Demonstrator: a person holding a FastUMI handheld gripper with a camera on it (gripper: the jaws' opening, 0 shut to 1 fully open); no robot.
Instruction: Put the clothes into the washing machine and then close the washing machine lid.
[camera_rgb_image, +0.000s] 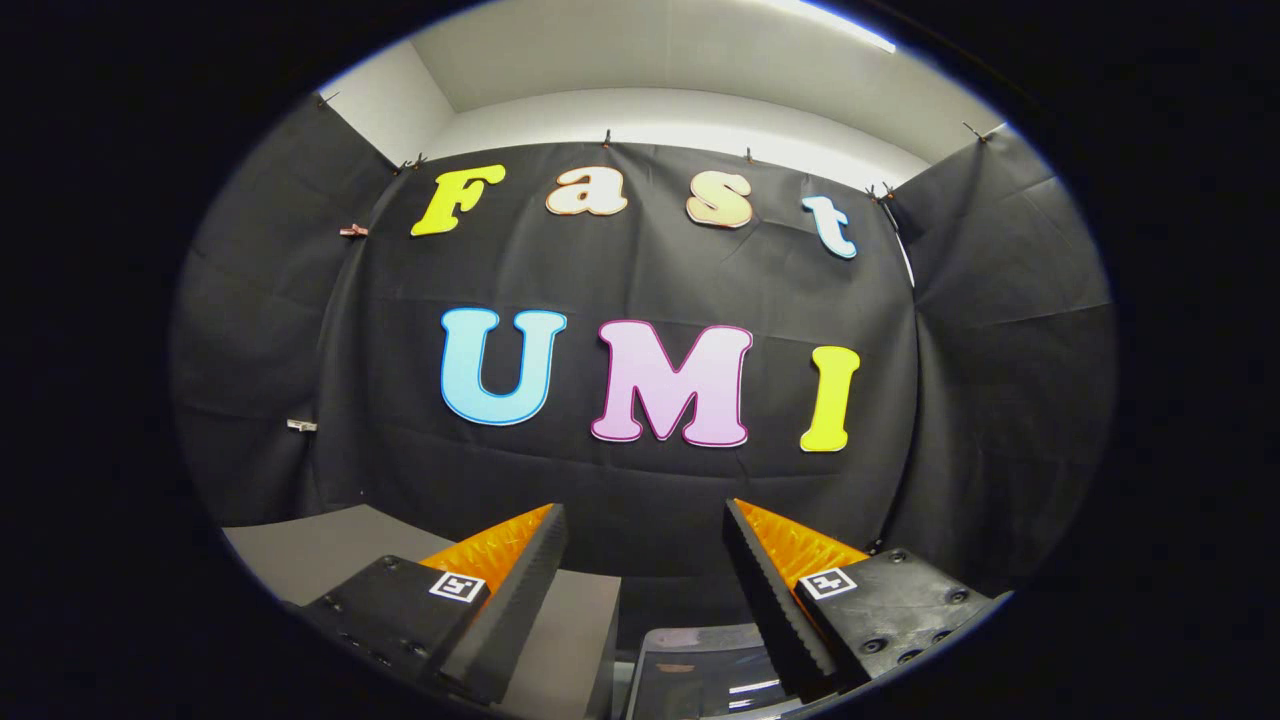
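Gripper view: gripper (645, 520) held level and high, fingers spread wide, nothing between them; looks like a staging pose aimed at the booth wall rather than a grasp. Glossy panel (700, 670) at 6 o'clock, low between the fingers, is probably the washer lid, hard to confirm. Grey table (320, 550) at 8 o'clock. Clothes can't be located. Nothing blocks the path ahead.

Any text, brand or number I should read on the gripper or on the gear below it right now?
None readable.
Gripper: open, fingers holding nothing; a square black-and-white marker sits on each finger base, a pattern, not words.
Glossy panel below the fingers: only glare, no legible marks.
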